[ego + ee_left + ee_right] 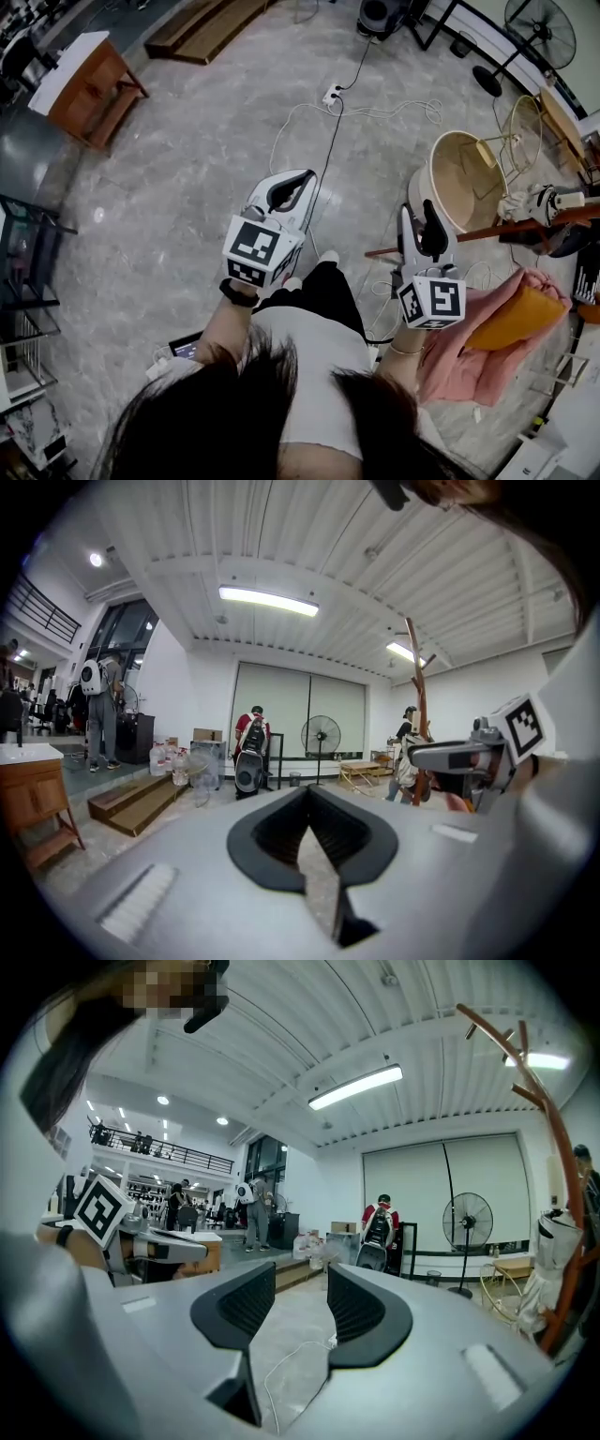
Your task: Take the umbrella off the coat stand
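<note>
Both arms reach forward from the torso, left forearm [228,328] and right forearm [398,361]. The left gripper [300,180] points ahead, about level, jaws together with nothing between them. The right gripper [425,214] is held alongside, level, jaws apart, gap empty.

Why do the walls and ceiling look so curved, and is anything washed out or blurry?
Left gripper view: wide-angle lens bows the ceiling, corners go black, the ceiling light glares white. Right gripper view: the coat stand curves too. Head view: the floor bulges, evenly lit.
</note>
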{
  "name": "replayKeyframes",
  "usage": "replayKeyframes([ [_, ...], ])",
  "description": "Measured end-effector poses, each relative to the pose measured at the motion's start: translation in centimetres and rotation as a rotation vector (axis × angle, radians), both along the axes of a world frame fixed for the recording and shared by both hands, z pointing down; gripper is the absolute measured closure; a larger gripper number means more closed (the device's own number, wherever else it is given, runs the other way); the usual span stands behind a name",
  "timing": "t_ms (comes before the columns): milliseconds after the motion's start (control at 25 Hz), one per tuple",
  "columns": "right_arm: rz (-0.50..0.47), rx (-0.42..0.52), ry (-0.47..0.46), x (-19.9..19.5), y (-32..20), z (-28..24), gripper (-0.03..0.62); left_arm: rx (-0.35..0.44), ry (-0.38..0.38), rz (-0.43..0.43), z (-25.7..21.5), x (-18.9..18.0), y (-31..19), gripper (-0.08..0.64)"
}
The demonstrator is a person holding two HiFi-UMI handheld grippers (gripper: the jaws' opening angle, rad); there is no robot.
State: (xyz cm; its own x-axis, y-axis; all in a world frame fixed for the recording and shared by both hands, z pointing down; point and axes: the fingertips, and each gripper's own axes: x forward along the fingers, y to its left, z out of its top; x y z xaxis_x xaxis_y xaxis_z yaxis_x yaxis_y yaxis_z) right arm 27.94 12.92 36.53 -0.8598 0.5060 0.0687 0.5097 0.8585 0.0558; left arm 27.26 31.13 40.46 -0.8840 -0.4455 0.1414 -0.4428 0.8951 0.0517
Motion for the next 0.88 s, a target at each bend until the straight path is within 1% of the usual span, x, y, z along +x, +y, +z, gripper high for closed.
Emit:
replayKeyframes([
  [200, -0.004, 0.000, 0.011, -3.2, 0.9, 0.8, 0.440, 0.003, 0.000, -0.014, 0.7, -2.6, 1.4, 0.502],
  [360, 0.002, -0.005, 0.013, -7.2, 1.4, 1.2, 0.439, 0.001, 0.004, -0.013, 1.1, -6.7, 2.2, 0.502],
  [640, 0.045, -0.004, 0.025, -16.4, 0.6, 1.4, 0.439, 0.000, -0.017, 0.043, 0.3, -16.7, 1.2, 0.502],
  [880, 0.103, -0.005, 0.003, -23.6, -1.4, -0.1, 0.439, 0.001, -0.046, 0.110, -1.9, -25.4, -1.3, 0.502],
])
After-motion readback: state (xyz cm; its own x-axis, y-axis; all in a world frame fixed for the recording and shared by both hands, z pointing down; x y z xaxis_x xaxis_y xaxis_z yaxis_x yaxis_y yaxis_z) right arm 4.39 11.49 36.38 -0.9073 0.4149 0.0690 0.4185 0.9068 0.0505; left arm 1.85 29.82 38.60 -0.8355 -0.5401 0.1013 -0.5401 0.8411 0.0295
